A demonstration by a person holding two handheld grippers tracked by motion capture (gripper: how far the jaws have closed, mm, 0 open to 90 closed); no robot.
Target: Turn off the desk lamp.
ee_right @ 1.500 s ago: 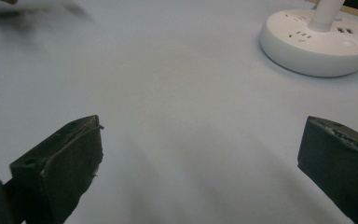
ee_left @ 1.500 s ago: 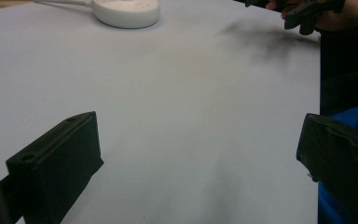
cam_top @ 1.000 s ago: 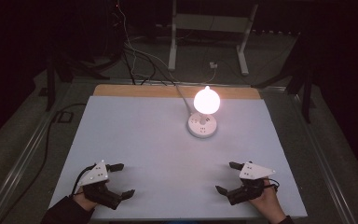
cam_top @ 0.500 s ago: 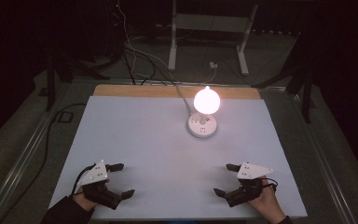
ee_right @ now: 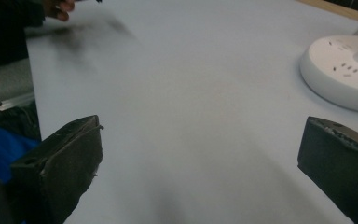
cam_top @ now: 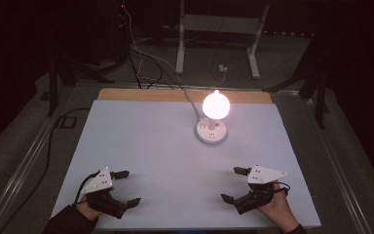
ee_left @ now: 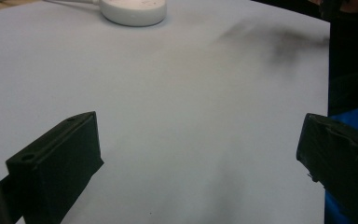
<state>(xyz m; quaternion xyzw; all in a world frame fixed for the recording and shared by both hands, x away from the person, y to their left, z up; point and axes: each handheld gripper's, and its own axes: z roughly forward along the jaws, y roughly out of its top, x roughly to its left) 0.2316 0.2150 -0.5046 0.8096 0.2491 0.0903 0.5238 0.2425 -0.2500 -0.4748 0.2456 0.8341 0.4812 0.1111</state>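
A lit globe lamp (cam_top: pixel 216 104) stands on a round white base (cam_top: pixel 212 130) at the back middle of the white table sheet (cam_top: pixel 165 146). My left gripper (cam_top: pixel 131 187) rests near the front left edge, held by a hand, its jaws wide open with nothing between them. My right gripper (cam_top: pixel 229 184) lies near the front right edge, also wide open and empty. The left gripper view has its gripper (ee_left: pixel 198 154) over bare sheet, with the lamp base (ee_left: pixel 133 10) far ahead. In the right gripper view its gripper (ee_right: pixel 200 158) faces the base (ee_right: pixel 342 74) at the right.
A white cable (cam_top: pixel 190 100) runs from the lamp base off the back of the table. A wooden strip (cam_top: pixel 141 95) borders the far edge. Dark floor, cables and a white stand (cam_top: pixel 219 24) lie beyond. The other hand (ee_right: pixel 58 7) shows far off in the right gripper view.
My right gripper has edged slightly to the left near the front edge. The left gripper has hardly moved. Both stay open.
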